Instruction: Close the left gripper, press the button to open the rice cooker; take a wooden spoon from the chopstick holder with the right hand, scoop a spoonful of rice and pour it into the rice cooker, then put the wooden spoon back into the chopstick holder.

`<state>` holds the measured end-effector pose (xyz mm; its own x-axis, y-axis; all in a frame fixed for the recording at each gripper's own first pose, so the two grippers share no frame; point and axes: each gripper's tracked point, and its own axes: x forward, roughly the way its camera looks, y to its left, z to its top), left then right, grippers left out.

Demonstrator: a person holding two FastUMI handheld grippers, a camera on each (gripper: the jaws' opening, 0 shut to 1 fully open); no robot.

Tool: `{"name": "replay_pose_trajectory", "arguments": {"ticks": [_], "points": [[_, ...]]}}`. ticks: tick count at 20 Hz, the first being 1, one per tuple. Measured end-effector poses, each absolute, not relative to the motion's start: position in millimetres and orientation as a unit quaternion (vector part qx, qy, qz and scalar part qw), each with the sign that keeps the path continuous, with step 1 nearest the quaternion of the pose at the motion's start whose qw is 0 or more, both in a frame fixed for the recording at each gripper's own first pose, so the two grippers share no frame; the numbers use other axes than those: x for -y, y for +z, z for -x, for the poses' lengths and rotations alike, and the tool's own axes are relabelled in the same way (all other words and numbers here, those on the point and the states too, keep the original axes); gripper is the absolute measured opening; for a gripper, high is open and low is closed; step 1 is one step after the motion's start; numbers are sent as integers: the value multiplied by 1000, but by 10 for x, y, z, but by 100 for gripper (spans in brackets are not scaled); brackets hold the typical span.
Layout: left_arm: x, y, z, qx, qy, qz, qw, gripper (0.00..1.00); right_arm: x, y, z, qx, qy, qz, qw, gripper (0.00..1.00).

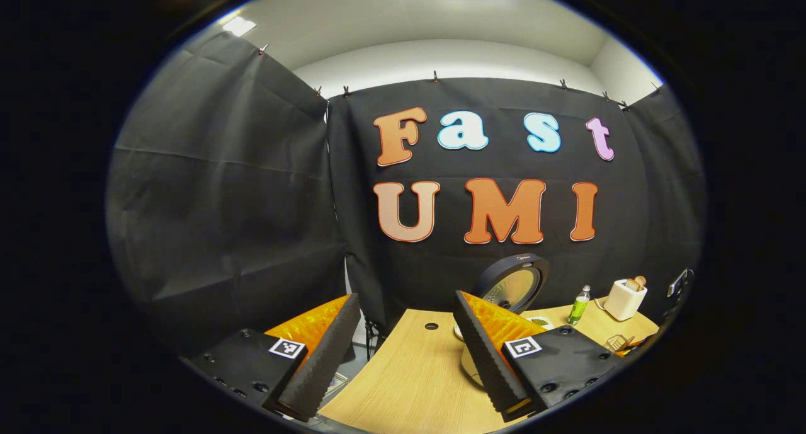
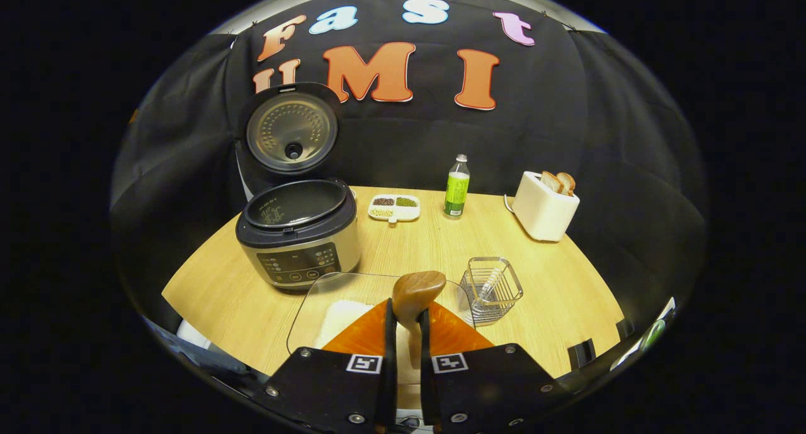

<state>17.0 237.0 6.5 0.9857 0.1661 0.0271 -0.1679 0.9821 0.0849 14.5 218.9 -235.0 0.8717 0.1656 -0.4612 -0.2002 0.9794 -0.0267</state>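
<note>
In the right gripper view my right gripper (image 2: 407,314) is shut on the handle of a wooden spoon (image 2: 418,288), whose bowl stands up above a clear glass tray of white rice (image 2: 340,311). The rice cooker (image 2: 297,235) stands to the left with its lid (image 2: 291,131) raised and its dark inner pot showing. A wire chopstick holder (image 2: 492,289) sits just right of the spoon. In the left gripper view my left gripper (image 1: 406,295) is open, held above the table's left end, with the cooker's raised lid (image 1: 513,286) behind its right finger.
On the wooden table (image 2: 554,283) stand a small white dish of grains (image 2: 395,208), a green bottle (image 2: 456,187) and a white toaster (image 2: 543,205) with bread, all toward the back. The left gripper view has the bottle (image 1: 579,305) and toaster (image 1: 623,299) at far right.
</note>
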Motion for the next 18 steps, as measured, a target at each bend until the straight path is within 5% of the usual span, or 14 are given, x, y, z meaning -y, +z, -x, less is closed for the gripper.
{"name": "replay_pose_trajectory", "arguments": {"ticks": [18], "points": [[-2348, -66, -205, -7, 82, -36, 996, 97, -2429, -2544, -146, -279, 117, -293, 907, 14]]}}
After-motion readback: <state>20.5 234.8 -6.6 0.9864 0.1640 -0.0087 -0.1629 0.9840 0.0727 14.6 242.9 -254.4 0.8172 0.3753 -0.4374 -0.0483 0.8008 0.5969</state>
